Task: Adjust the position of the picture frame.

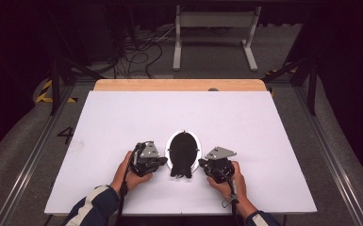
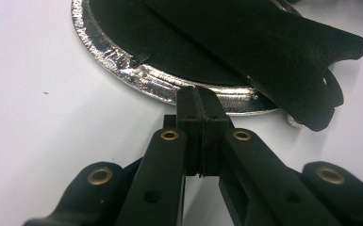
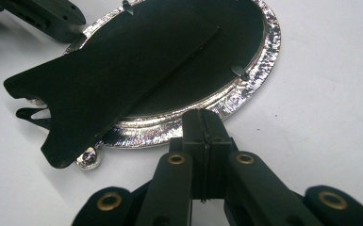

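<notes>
- The oval frame (image 1: 184,151) lies face down on the white board (image 1: 122,122), in the board's near half, about midway between its left and right edges.
- A stand flap (image 1: 181,165) lies on the frame's back and reaches past the frame's near rim.
- The left gripper (image 1: 156,162) rests just left of the frame, its tips at the rim.
- The right gripper (image 1: 206,165) rests just right of the frame, its tips at the rim.
- The frame lies between the two grippers.
- A wooden edge (image 1: 179,84) runs along the board's far side.
- Beyond it, on the floor, stand a table base (image 1: 214,33) and, to its left, cables (image 1: 136,54).
</notes>
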